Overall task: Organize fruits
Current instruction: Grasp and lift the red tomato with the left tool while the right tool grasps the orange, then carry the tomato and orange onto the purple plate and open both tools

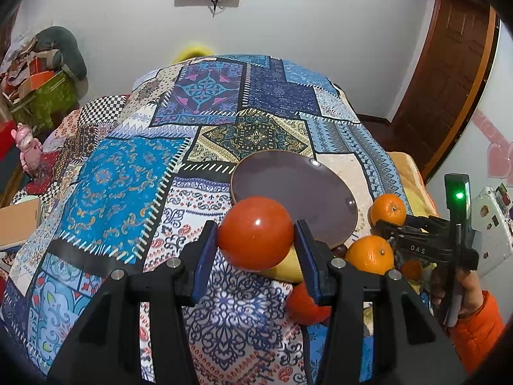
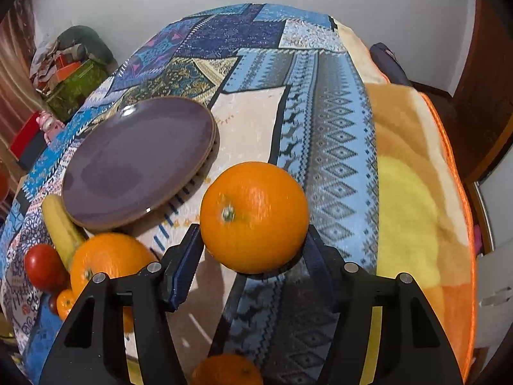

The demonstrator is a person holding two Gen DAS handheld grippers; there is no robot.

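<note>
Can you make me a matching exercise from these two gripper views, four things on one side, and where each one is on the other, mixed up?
Things:
1. tomato
2. large orange
3. purple plate
4. banana

Places or states:
A. lying on the cloth with nothing on it
B. clamped in the right gripper
C. on the cloth, against the plate's near edge
D. clamped in the left gripper

Pairs: 1-D, 2-B, 3-A, 4-C
</note>
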